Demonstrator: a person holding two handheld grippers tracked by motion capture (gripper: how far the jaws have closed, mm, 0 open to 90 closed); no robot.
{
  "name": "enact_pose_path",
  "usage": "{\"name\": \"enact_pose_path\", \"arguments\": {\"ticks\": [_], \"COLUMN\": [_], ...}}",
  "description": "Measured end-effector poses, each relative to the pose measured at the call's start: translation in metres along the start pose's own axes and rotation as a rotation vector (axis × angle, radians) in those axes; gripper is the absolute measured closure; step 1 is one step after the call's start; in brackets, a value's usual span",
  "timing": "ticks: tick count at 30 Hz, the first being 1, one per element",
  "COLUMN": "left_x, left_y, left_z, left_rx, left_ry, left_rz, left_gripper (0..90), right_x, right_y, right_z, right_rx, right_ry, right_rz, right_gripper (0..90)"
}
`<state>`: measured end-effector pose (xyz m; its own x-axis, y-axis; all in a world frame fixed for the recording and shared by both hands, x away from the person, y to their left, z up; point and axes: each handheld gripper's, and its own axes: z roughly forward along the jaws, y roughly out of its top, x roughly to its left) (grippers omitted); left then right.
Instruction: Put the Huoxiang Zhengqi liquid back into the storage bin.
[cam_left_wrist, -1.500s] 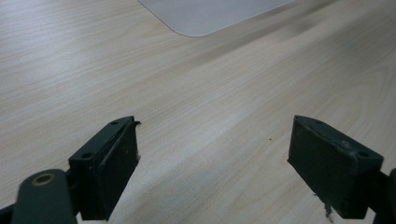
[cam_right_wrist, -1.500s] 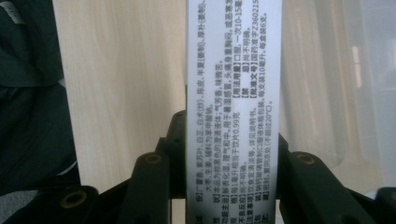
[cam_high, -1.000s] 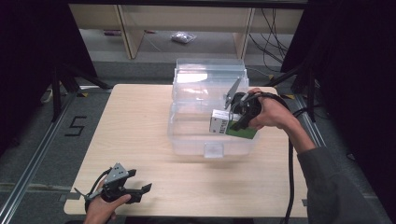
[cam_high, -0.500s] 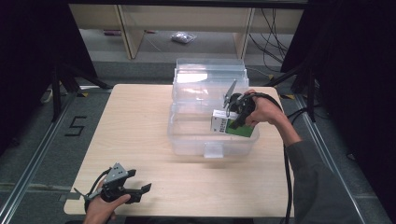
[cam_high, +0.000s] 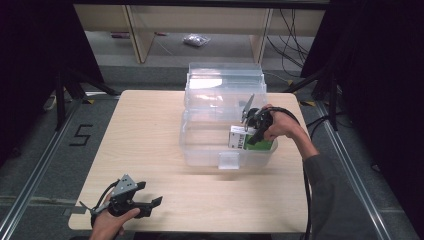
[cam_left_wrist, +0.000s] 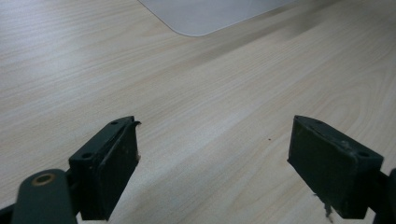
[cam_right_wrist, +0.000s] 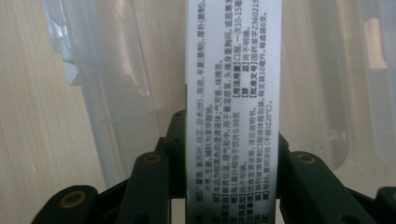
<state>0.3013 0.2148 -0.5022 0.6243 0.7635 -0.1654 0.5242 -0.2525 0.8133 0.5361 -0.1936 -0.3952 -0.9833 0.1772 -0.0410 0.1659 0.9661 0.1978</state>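
Medicine box (cam_high: 239, 137), white and green with small printed text on its narrow white side, sits clamped between the jaws of the right gripper (cam_high: 250, 131), which holds it inside the clear plastic bin (cam_high: 200, 145) at the bin's right end. That bin stands on the wooden table (cam_high: 150, 130) toward its far right part, its lid raised behind it. The left gripper (cam_high: 145, 202) rests by the table's near left corner, jaws spread wide with nothing between them.

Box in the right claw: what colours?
The box is white and green, clearest in the high view; its white side carries black print in the right gripper view.
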Motion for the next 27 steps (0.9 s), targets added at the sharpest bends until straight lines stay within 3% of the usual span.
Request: {"name": "enact_pose_path", "arguments": {"ticks": [2, 4, 5, 8, 17, 18, 23, 27], "left_x": [0.0, 0.0, 0.0, 0.0, 0.0, 0.0, 0.0, 0.0], "left_y": [0.0, 0.0, 0.0, 0.0, 0.0, 0.0, 0.0, 0.0], "left_z": [0.001, 0.001, 0.001, 0.001, 0.0, 0.0, 0.0, 0.001], "left_rx": [-0.005, -0.004, -0.004, -0.008, -0.008, -0.008, -0.007, -0.001], "left_ry": [0.002, 0.002, 0.002, -0.002, 0.003, 0.003, 0.003, -0.001], "left_rz": [0.001, 0.001, 0.0, -0.001, 0.0, -0.001, 0.001, 0.007], "left_gripper": [15.3, 15.3, 15.3, 15.3, 15.3, 15.3, 15.3, 15.3], "right_x": [0.001, 0.0, -0.002, 0.0, -0.002, 0.0, -0.002, 0.0], "right_y": [-0.002, -0.003, -0.002, -0.002, -0.002, -0.003, -0.006, -0.01], "right_z": [0.002, 0.004, 0.006, 0.007, 0.014, 0.015, 0.021, 0.026], "right_rx": [0.014, 0.008, -0.001, 0.014, 0.018, 0.031, 0.016, 0.028], "right_ry": [0.003, 0.004, 0.008, 0.004, 0.011, 0.007, 0.021, 0.043], "right_rz": [0.025, 0.005, -0.03, -0.016, -0.056, -0.023, -0.056, -0.027], "right_gripper": [65.0, 64.9, 64.9, 64.8, 64.5, 64.5, 64.2, 61.9]}}
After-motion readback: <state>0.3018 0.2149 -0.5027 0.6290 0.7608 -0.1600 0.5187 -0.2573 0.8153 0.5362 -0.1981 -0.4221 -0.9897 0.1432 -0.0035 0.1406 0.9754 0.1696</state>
